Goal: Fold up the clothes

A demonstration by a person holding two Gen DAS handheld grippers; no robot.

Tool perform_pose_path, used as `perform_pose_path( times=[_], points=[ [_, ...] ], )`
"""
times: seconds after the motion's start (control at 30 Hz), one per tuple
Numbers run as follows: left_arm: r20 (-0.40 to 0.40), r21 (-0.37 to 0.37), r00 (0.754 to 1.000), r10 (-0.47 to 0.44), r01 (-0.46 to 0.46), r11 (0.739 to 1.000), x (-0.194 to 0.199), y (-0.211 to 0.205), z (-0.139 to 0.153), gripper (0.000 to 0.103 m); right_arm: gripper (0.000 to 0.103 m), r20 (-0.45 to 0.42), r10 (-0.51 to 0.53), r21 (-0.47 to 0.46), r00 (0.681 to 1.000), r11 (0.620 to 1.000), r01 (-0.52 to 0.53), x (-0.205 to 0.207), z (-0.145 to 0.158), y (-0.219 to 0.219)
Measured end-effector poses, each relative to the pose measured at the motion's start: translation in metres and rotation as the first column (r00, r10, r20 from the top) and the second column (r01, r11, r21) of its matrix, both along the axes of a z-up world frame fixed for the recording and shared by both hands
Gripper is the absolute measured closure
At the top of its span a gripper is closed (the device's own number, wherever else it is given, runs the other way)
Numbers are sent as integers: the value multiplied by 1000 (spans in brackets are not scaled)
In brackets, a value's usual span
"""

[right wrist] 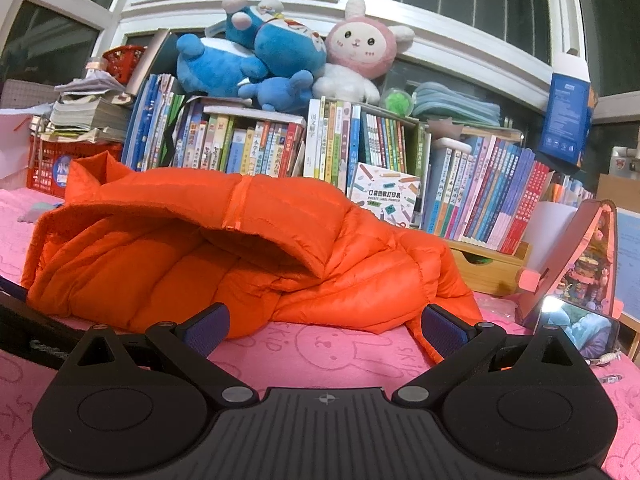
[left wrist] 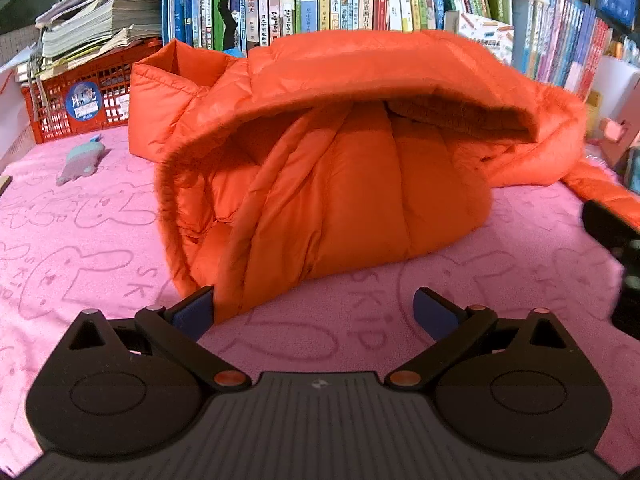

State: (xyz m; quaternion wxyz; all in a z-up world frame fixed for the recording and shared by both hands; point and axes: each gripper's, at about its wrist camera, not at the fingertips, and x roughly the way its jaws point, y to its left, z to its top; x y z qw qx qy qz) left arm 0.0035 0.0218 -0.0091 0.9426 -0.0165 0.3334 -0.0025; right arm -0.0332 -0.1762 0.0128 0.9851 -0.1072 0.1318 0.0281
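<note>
An orange puffer jacket [left wrist: 340, 184] lies in a loose heap on the pink bunny-print blanket [left wrist: 80, 264], its top layer arched over like a hood. My left gripper [left wrist: 314, 308] is open just in front of the jacket's near hem, its left finger [left wrist: 196, 310] beside the fabric edge, nothing held. In the right wrist view the same jacket [right wrist: 224, 252] fills the middle, with a sleeve trailing right. My right gripper [right wrist: 326, 326] is open over the blanket [right wrist: 332, 352], close to the jacket's front edge, empty.
Rows of books [right wrist: 360, 152] line the back, with plush toys [right wrist: 288, 48] on top. A red crate [left wrist: 76, 100] stacked with papers stands at back left. A small grey-teal toy [left wrist: 82, 160] lies on the blanket. A phone [right wrist: 576, 330] and stand sit at right.
</note>
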Motion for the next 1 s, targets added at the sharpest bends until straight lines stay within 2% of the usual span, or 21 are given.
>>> perform_pose_path(
  times=[0.1, 0.2, 0.3, 0.43, 0.5, 0.57, 0.6, 0.63, 0.67, 0.7, 0.77, 0.87, 1.0],
  points=[
    [99, -50, 995, 28, -23, 998, -16, 22, 23, 0, 0, -15, 62, 56, 998, 997, -62, 2, 2, -8],
    [165, -46, 982, 96, -90, 995, -15, 45, 38, 0, 0, -25, 67, 13, 997, 998, -66, 23, 2, 2],
    [157, -17, 979, 127, -126, 992, 3, 57, 39, 0, 0, -36, 68, -34, 997, 997, -69, 45, 3, 13],
    [133, 47, 981, 138, -146, 988, 31, 60, 25, 0, 0, -53, 96, -104, 994, 989, -101, 78, 1, 38],
    [128, 78, 976, 174, -185, 980, 44, 65, 17, 0, 0, -42, 78, -161, 996, 983, -84, 98, 1, 49],
    [142, 97, 963, 227, -242, 965, 53, 74, 12, 0, 4, -6, 8, -183, 1000, 983, -9, 115, 7, 51],
    [153, 103, 954, 258, -275, 956, 56, 80, 11, 0, 13, 13, -28, -191, 1000, 981, 30, 124, 11, 52],
    [163, 99, 945, 285, -303, 948, 60, 87, 12, 0, 29, 47, -66, -171, 997, 983, 73, 124, 19, 47],
    [170, 76, 939, 297, -313, 947, 62, 96, 13, 0, 32, 82, -106, -145, 991, 982, 117, 123, 28, 40],
    [173, 42, 938, 301, -312, 949, 63, 104, 16, 0, 31, 116, -146, -118, 983, 980, 159, 122, 37, 33],
    [193, 1, 931, 311, -317, 948, 60, 112, 23, 0, 28, 190, -136, -85, 972, 984, 154, 107, 54, 20],
    [251, 4, 916, 313, -324, 946, 48, 109, 34, 0, 26, 298, -108, -144, 949, 977, 157, 79, 69, 16],
    [329, -5, 895, 301, -317, 948, 23, 109, 51, 0, 21, 384, -81, -205, 920, 964, 171, 37, 84, 10]
  ],
)
